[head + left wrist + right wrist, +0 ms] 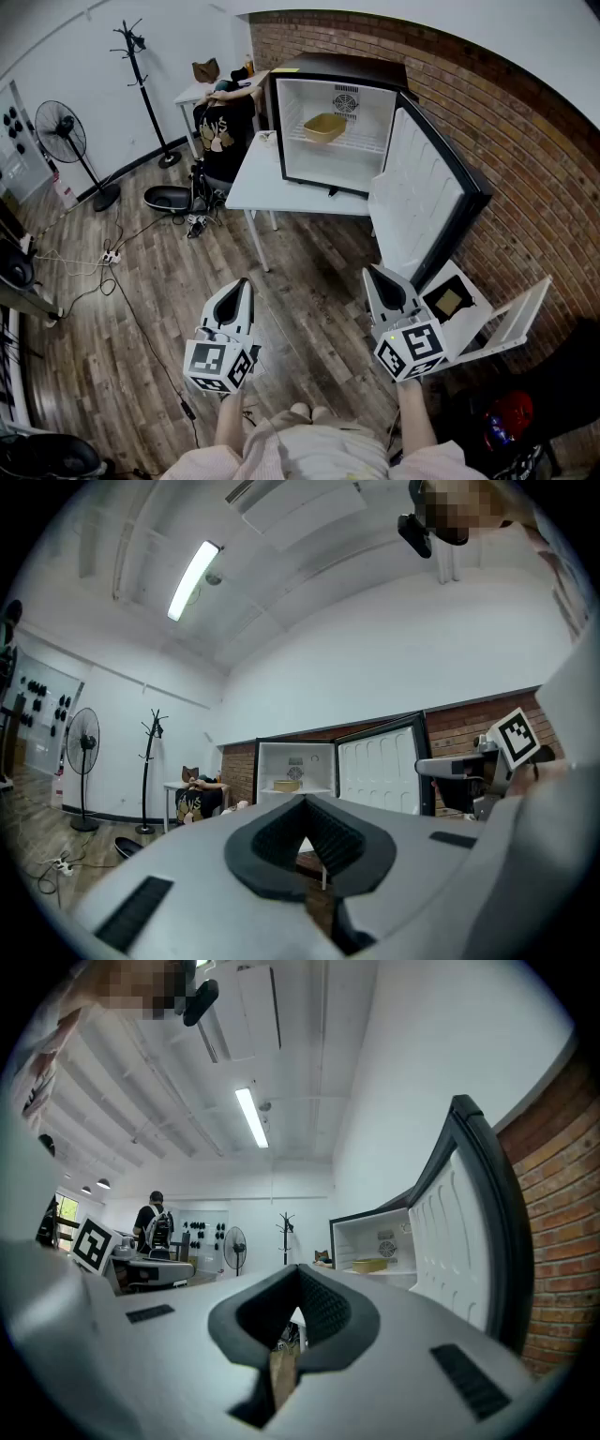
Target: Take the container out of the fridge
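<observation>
At the far left of the room a fan (61, 131) stood on the wood floor (309, 272), with a black coat rack (141, 75) to its right by the white wall; further right a person (222, 127) in a black top sat bent over a desk (192, 92); next came a white table (258, 183), and on it stood the fridge (337, 70), black outside and white inside; the container (324, 127), a shallow tan one, sat on the wire shelf (370, 142) inside the fridge, towards its left side, with nothing touching it; the door (422, 202) was swung wide to the right, its white lining facing the room, and behind it ran a brick wall (525, 159). Nearer the person holding them, both tools were level and aimed at the fridge, well apart from it and from each other; the left gripper (241, 284) had its jaws pressed together with nothing caught between them, only the table and floor showing through the gap behind the tips; the right gripper (372, 274), close beside the door's edge, was likewise closed tight and empty, the open fridge and container lying ahead and to its right in its own view.
</observation>
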`<action>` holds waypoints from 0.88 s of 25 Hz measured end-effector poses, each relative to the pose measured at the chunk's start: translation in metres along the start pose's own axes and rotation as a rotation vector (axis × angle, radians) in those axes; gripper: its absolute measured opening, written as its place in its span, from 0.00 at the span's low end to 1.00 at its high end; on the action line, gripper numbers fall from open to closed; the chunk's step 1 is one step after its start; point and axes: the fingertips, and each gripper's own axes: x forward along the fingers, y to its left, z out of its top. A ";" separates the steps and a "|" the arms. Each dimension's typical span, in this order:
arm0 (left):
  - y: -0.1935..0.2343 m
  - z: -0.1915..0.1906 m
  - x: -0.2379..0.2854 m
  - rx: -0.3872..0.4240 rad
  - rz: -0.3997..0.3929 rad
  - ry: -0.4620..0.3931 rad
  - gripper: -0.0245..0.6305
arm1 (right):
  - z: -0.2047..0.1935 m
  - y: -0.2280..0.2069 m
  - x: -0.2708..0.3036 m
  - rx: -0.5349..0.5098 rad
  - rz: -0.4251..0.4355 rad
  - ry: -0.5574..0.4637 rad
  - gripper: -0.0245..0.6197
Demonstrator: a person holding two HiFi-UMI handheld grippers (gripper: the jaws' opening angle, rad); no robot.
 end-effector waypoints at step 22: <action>-0.022 -0.019 0.010 -0.024 0.042 0.021 0.02 | -0.026 -0.031 0.004 0.035 0.017 0.031 0.23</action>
